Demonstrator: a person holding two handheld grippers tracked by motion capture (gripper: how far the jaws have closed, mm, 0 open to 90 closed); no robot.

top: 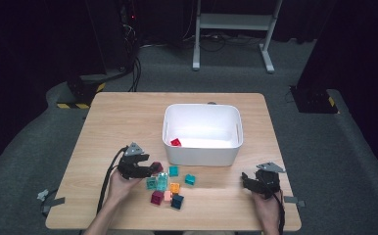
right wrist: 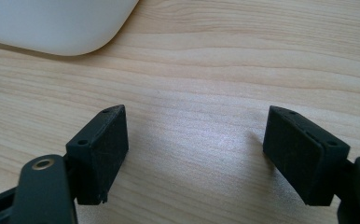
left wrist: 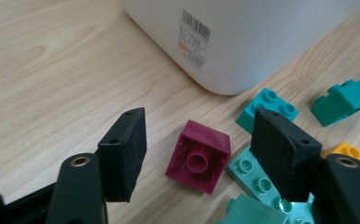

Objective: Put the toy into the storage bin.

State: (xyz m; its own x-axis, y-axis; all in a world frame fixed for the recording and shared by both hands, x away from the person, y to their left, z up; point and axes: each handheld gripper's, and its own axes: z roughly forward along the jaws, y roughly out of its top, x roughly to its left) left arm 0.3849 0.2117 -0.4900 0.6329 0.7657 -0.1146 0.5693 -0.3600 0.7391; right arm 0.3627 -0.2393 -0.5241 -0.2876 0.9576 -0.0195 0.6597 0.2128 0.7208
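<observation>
My left gripper (top: pixel 150 169) is low over the table beside a heap of toy bricks. Its jaws stand open on either side of a magenta brick (left wrist: pixel 199 156) that lies studs-down on the wood, with a gap between each pad and the brick. That magenta brick (top: pixel 156 166) is at the heap's left edge. My right gripper (top: pixel 247 179) rests near the table's front right, open over bare wood (right wrist: pixel 194 121) with nothing between its fingers. A white bin (top: pixel 201 106) stands mid-table, with a red brick (top: pixel 176 142) inside at its left.
The heap holds several bricks: teal ones (top: pixel 173 171) (top: pixel 190 179), pale mint (top: pixel 156 182), orange (top: pixel 175 187), pink (top: pixel 168 196), another magenta (top: pixel 157 197), dark teal (top: pixel 177 201). Teal bricks (left wrist: pixel 266 103) (left wrist: pixel 343 100) lie just beyond my left gripper's right jaw. The bin's wall (left wrist: pixel 243 42) is close ahead.
</observation>
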